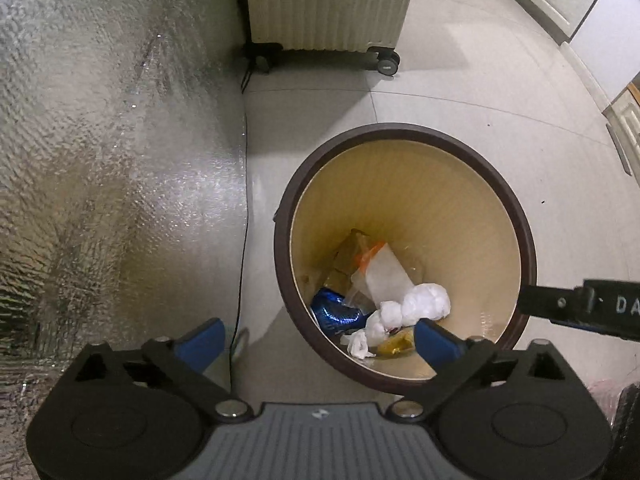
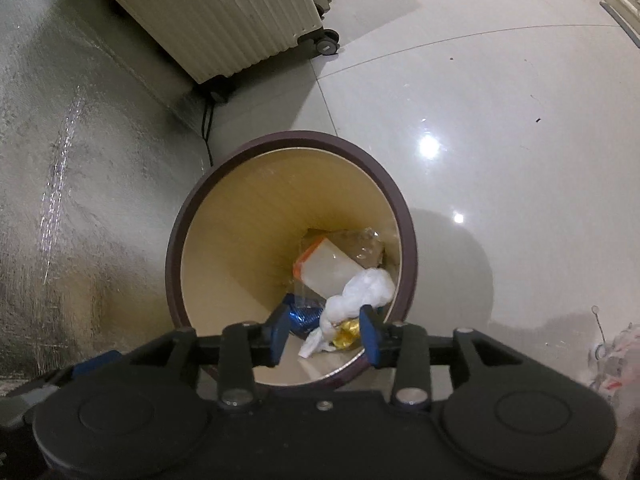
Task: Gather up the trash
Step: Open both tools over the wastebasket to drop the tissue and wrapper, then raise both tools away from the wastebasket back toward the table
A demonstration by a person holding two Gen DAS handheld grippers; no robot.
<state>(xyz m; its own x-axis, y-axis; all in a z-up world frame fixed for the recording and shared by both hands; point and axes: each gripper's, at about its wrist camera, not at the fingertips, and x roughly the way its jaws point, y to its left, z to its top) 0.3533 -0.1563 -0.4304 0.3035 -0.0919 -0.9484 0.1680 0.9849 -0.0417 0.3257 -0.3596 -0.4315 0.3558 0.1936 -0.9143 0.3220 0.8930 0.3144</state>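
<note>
With both tongs, left and right, spread open and empty over the bin: lift clear of bin's rim, then seek remaining litter.

The pale glossy tiled floor carries a brown-rimmed trash bin, a cream ribbed suitcase on wheels, a silver foil mat and a black cable.

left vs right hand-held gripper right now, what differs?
The left hand-held gripper has its jaws spread wide; the right hand-held gripper has a narrower gap. The left sits off the trash bin's side, with only one finger over the opening; the right is centred above it. Both are empty.
</note>
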